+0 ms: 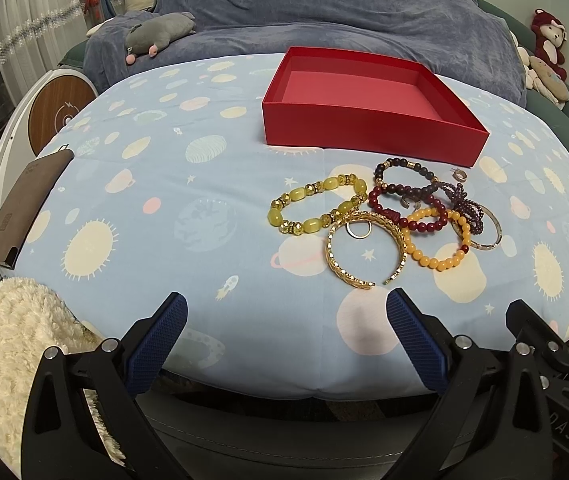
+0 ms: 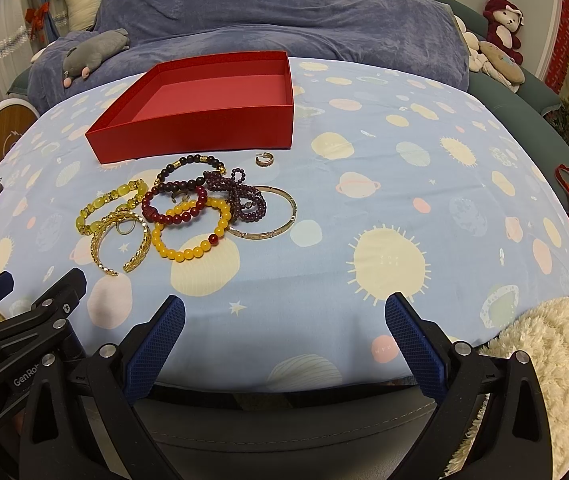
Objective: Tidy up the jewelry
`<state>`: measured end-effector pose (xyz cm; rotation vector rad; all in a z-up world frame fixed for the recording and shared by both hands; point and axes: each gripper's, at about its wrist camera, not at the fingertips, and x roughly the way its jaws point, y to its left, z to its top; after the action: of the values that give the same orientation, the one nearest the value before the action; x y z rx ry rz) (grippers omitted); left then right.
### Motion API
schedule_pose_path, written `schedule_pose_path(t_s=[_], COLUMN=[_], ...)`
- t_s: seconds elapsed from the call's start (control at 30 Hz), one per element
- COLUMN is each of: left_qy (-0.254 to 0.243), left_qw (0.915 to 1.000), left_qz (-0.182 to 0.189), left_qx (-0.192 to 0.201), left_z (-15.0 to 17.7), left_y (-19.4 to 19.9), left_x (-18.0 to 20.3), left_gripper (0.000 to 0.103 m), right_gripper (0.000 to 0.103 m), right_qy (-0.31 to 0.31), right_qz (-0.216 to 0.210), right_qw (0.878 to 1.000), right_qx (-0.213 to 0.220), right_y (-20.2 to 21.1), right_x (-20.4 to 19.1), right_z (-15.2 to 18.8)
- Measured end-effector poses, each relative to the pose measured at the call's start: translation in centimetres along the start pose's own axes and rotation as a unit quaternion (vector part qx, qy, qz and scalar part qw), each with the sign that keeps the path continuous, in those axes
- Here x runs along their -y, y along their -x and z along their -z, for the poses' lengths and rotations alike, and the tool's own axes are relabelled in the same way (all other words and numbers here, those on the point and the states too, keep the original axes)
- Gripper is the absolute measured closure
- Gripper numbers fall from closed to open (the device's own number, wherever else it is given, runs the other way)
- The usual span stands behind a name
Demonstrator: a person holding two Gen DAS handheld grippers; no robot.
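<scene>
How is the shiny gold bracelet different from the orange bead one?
The gold cuff bracelet is one stiff patterned metal band, while the orange bead bracelet is a string of round beads. The gold cuff has an open gap facing the grippers; the orange bead bracelet closes in a full loop. The cuff is all gold; the bead bracelet has one dark red bead among the orange. Both lie flat on the space-print sheet, not yet in the red box.
</scene>
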<state>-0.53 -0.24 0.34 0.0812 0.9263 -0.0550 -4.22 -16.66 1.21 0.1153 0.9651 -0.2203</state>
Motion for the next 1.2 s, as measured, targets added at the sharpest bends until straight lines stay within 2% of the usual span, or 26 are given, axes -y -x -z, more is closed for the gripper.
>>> schedule_pose_path(t_s=[0.6, 0.83, 1.03, 1.2], left_qy=[0.025, -0.002, 0.014, -0.007], left_qw=[0.9996, 0.9997, 0.9986, 0.9975], left_qz=[-0.003, 0.015, 0.038, 0.052], left_qx=[-0.008, -0.018, -0.034, -0.047], left_z=[-0.9, -1.7, -2.4, -2.7], left_y=[-0.8, -1.7, -2.6, -3.8], left_x=[-1.2, -0.2, 0.4, 2.5], left_gripper=[0.007, 0.007, 0.007, 0.007], right_gripper=[0.007, 0.007, 0.007, 0.007], right_qy=[-0.018, -0.023, -0.043, -0.061], right_qz=[0.006, 0.005, 0.012, 0.022], right_qw=[1.000, 1.000, 0.999, 0.997], right_qx=[-0.001, -0.010, -0.019, -0.029], right_y=[-0.5, -1.0, -1.4, -2.0], right_x=[0.8, 1.1, 2.2, 3.5], right_z=[-0.8, -1.0, -1.7, -2.3])
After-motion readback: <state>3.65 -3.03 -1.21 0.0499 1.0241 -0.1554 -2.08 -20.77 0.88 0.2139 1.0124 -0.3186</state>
